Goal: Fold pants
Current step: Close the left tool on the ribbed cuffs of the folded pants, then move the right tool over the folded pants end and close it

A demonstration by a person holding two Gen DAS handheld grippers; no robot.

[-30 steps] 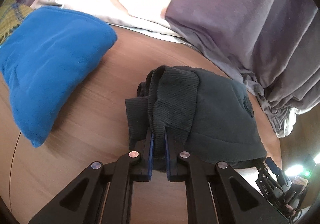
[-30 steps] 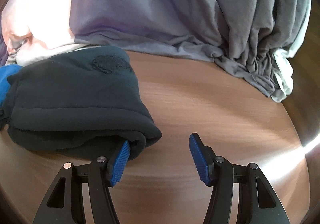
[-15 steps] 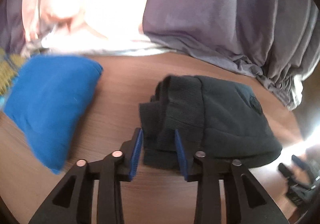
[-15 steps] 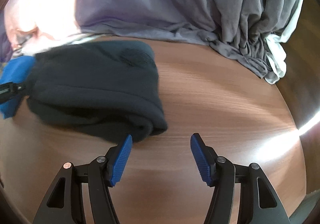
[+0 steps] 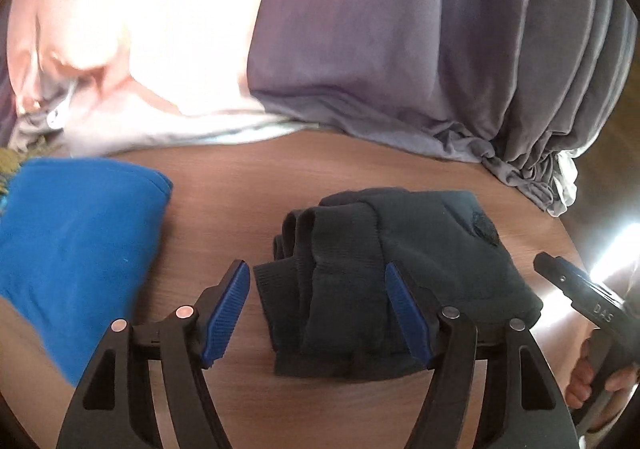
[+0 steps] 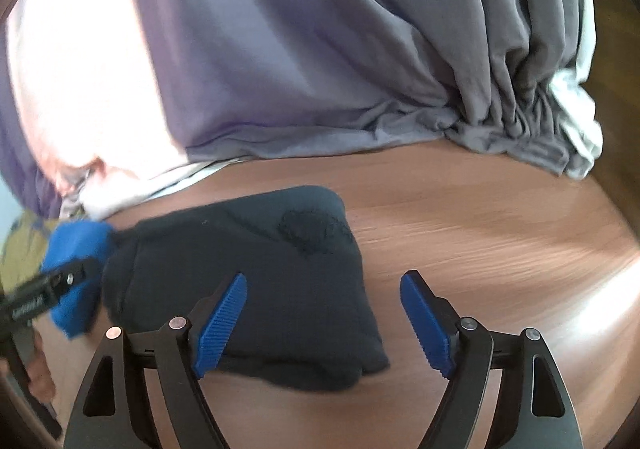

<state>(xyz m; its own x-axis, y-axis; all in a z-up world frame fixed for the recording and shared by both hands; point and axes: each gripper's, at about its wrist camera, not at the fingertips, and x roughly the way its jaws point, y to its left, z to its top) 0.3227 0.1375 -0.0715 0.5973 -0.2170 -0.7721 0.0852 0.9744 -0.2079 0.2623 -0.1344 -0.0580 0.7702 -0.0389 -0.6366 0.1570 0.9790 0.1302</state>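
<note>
**Folded dark pants on wooden table, both grippers open**

Item: dark pants [image 5: 400, 277], folded into a compact bundle, lying flat on the wooden table [image 5: 240, 185]. Ribbed waistband end faces the left gripper; a round dark patch shows on the top layer.

Left gripper [image 5: 320, 313]: jaws spread wide, blue pads on either side of the waistband end, gripping nothing.

Right gripper [image 6: 324, 317]: jaws spread wide, holding nothing; the left pad sits over the near edge of the pants [image 6: 248, 269], the right pad over bare table [image 6: 480, 233].

Adjacent: folded blue garment [image 5: 76, 249] on the table, left of the pants and apart from them. Grey cloth [image 5: 420, 41] and pale pink cloth [image 5: 132, 29] are heaped along the far edge.
</note>
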